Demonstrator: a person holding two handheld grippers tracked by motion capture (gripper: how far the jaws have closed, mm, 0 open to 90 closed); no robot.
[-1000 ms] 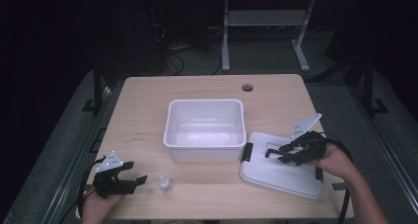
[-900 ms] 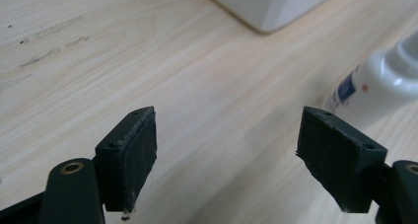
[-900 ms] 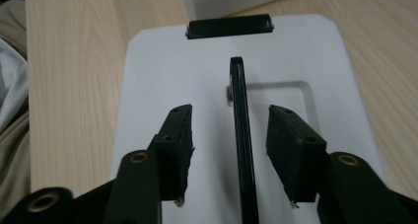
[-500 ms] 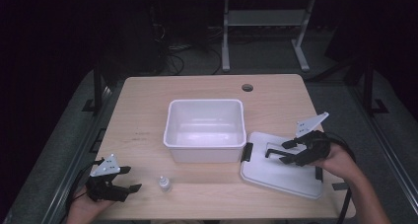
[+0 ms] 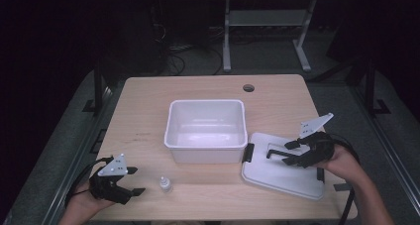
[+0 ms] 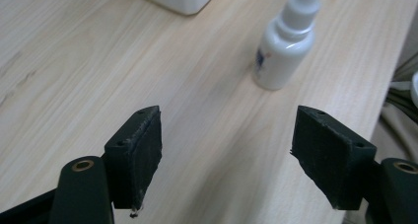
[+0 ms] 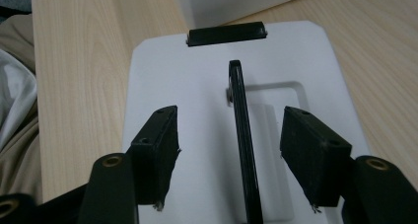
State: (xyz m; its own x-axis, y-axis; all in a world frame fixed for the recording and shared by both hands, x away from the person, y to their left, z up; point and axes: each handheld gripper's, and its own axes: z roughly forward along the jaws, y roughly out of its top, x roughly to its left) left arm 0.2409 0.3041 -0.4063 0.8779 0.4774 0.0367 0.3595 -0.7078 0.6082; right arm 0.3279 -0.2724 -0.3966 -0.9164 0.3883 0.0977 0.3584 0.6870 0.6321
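Right gripper view: right hand-held gripper [image 7: 231, 157] released, just opening, straddling upright black handle [image 7: 245, 150] of flat white plastic lid [image 7: 162, 86] on counter [image 7: 74, 61], handle's long axis pointing straight ahead.

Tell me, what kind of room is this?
Probably a workshop or lab set up for recording. A plain wooden table with a cable hole stands on grey carpet, with cables and a metal stand behind it in the dark. A white tub sits on the table.
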